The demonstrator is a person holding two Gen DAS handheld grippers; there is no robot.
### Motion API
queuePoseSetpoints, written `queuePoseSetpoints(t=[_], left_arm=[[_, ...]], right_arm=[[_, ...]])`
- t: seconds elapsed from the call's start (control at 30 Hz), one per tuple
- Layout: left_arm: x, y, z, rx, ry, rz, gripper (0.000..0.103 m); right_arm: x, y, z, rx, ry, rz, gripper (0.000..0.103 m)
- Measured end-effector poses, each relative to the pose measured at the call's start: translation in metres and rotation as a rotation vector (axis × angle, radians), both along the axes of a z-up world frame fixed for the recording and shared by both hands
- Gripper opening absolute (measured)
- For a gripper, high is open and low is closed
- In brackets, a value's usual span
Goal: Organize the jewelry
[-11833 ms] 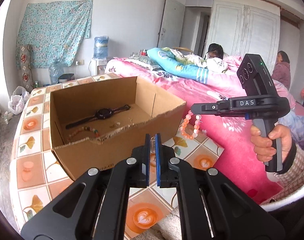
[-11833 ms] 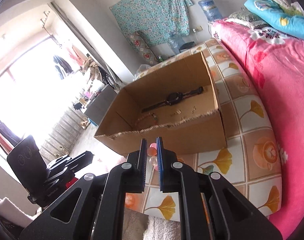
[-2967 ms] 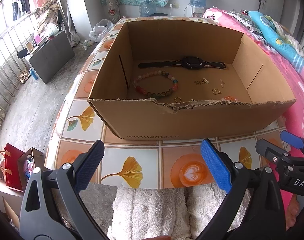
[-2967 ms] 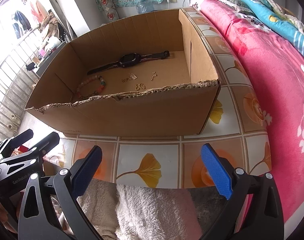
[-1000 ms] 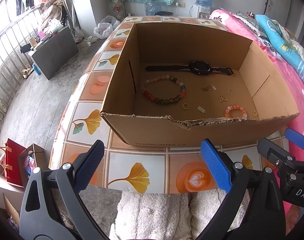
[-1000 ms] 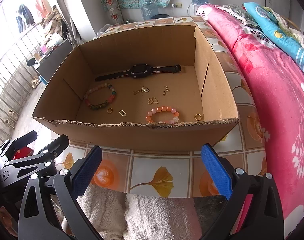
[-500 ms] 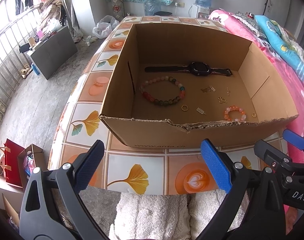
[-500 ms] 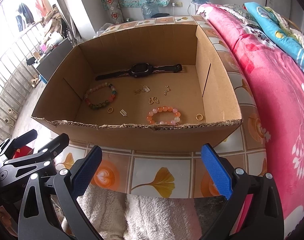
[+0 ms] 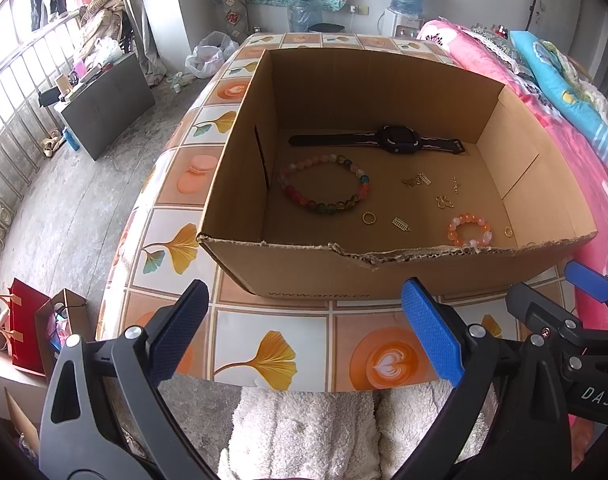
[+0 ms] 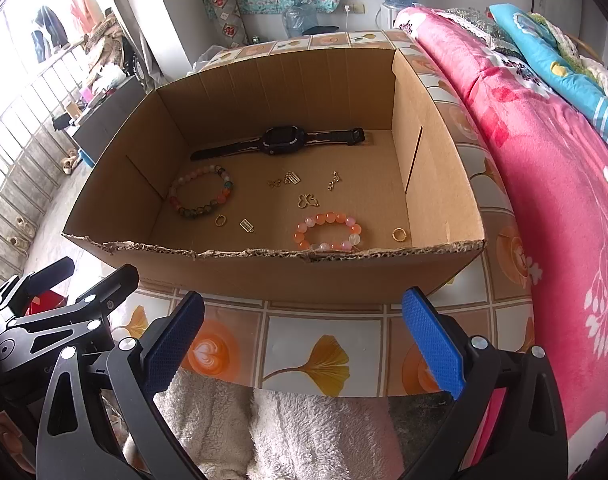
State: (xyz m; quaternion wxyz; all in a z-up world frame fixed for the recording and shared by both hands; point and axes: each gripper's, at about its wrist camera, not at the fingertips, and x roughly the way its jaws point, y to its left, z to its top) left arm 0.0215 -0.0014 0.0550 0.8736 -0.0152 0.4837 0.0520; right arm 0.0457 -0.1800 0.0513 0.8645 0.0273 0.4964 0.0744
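Both grippers, left (image 9: 304, 336) & right (image 10: 304, 336), hovering wide open, empty, near box (image 9: 384, 272) front wall; orange bracelet (image 10: 329, 231) lying inside, front-right corner.

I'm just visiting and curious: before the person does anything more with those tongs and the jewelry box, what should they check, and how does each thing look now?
1. Left tongs open, holding nothing: ok.
2. Right tongs open, holding nothing: ok.
3. Pink bead bracelet lies inside the cardboard box: ok.
4. Black watch lies flat by the far wall: ok.
5. Small gold pieces grouped tidily: not ok, scattered.
6. Jewelry left outside the box: cannot tell; none shows on the tiled table.
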Motion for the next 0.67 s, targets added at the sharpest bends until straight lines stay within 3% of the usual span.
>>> queuePoseSetpoints(t=[0.67], left_arm=[[0.0000,-0.0012,0.0014,-0.007,0.002,0.001,0.093]], right_arm=[[-0.0021,0.0003,-0.0003,-0.003,0.000,-0.003,0.097]])
